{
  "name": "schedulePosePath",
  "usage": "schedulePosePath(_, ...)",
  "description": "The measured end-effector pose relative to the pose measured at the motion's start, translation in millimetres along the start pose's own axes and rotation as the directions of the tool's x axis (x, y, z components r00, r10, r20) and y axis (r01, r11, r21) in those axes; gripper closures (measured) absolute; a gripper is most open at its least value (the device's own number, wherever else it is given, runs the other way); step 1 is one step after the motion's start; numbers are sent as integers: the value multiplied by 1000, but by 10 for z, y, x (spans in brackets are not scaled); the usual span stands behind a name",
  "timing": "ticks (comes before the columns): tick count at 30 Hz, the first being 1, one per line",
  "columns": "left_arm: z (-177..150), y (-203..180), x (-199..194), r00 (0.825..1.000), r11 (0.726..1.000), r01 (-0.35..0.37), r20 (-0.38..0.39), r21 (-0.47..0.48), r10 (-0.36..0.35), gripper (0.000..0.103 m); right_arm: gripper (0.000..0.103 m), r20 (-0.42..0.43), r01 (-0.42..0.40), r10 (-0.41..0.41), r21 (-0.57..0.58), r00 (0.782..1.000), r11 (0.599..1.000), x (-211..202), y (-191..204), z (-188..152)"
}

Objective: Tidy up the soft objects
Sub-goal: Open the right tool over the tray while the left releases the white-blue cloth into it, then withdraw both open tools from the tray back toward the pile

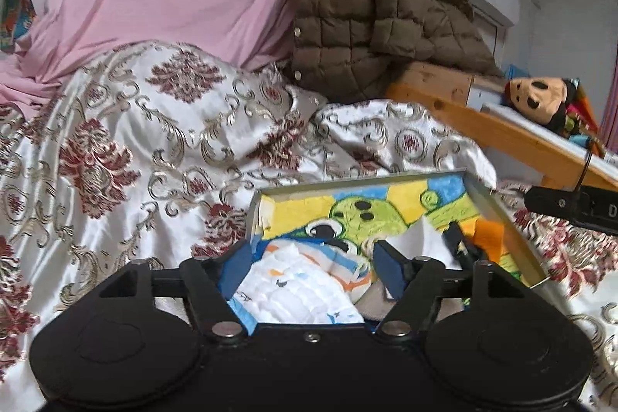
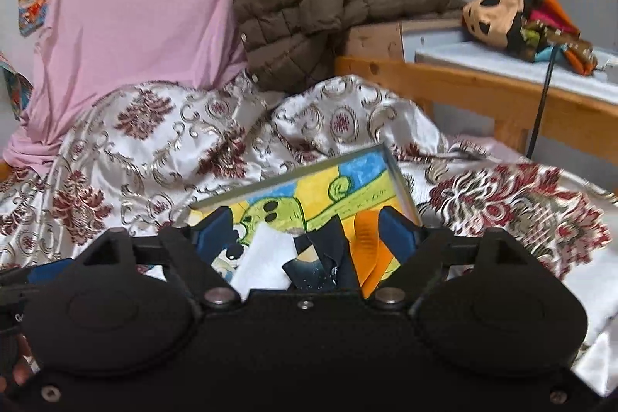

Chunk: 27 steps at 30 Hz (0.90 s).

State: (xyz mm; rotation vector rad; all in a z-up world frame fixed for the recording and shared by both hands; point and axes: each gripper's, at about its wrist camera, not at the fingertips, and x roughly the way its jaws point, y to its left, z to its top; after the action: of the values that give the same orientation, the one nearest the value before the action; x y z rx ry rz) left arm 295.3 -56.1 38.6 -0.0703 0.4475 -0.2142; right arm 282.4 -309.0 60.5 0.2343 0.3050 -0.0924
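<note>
Several folded cloths already lie in the shallow cartoon-printed tray (image 1: 498, 207), both left gripper (image 1: 313, 265) and right gripper (image 2: 305, 230) spread empty above it, so packing looks mostly done.

My two handheld grippers: matte black bodies, blue finger pads.

My left gripper (image 1: 314, 267) has a black plate body with two round, domed housings, one at each side, linked by angled black arms on silver pivot pins; a small silver screw sits at the centre of the front edge, and each finger carries a flat blue pad (image 1: 390, 267). My right gripper (image 2: 307, 232) has the same build: black domes, triangular cut-outs in the outer links, silver pins, blue pads (image 2: 398, 232), and recessed screws near the rear corners. From the left wrist view its black side shows pale lettering, too cropped to read.
</note>
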Motion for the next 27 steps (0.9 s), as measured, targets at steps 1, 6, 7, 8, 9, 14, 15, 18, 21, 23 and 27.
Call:
schedulePosePath(1, 11, -7, -64, 1000, 1000, -2, 11, -5, 2, 27, 14, 14, -4, 4, -3, 1000, 1000, -88, -1, 13)
schedulePosePath(6, 17, -32, -462, 996, 998, -10, 84, -60, 15, 10, 2, 78, -17, 20, -37, 997, 999, -505, 12, 49)
schedulePosePath(7, 11, -42, -545, 995, 998, -11, 95, -66, 18, 10, 1, 88, -21, 24, -43, 996, 999, -594, 13, 40)
schedulePosePath(8, 5, -51, -614, 994, 998, -14, 107, -68, 21, 9, 1, 95, -23, 28, -48, 995, 999, -674, 12, 33)
schedulePosePath(9, -2, -69, -698, 992, 997, -19, 122, -69, 27, 7, 1, 103, -24, 29, -54, 994, 998, -757, 25, 17)
schedulePosePath(14, -49, -175, -1049, 981, 998, -31, 191, -61, 42, 2, 1, 128, -22, 33, -88, 991, 996, -1141, 67, -103)
schedulePosePath(15, -72, -202, -1131, 978, 998, -32, 204, -58, 43, 1, 1, 133, -24, 36, -92, 990, 995, -1224, 72, -124)
schedulePosePath(18, -157, -264, -1338, 971, 998, -38, 233, -51, 49, 1, 1, 152, -31, 46, -98, 987, 995, -1450, 92, -165)
schedulePosePath(21, -257, -300, -1518, 970, 999, -45, 238, -30, 51, 1, 1, 171, -31, 50, -114, 984, 993, -1649, 106, -203)
schedulePosePath(23, -351, -310, -1641, 969, 998, -57, 242, -17, 60, 1, 1, 177, -25, 47, -127, 983, 992, -1756, 118, -246)
schedulePosePath(27, -547, -276, -1854, 969, 997, -76, 234, -12, 77, 1, 1, 172, -29, 51, -126, 984, 992, -1944, 118, -319)
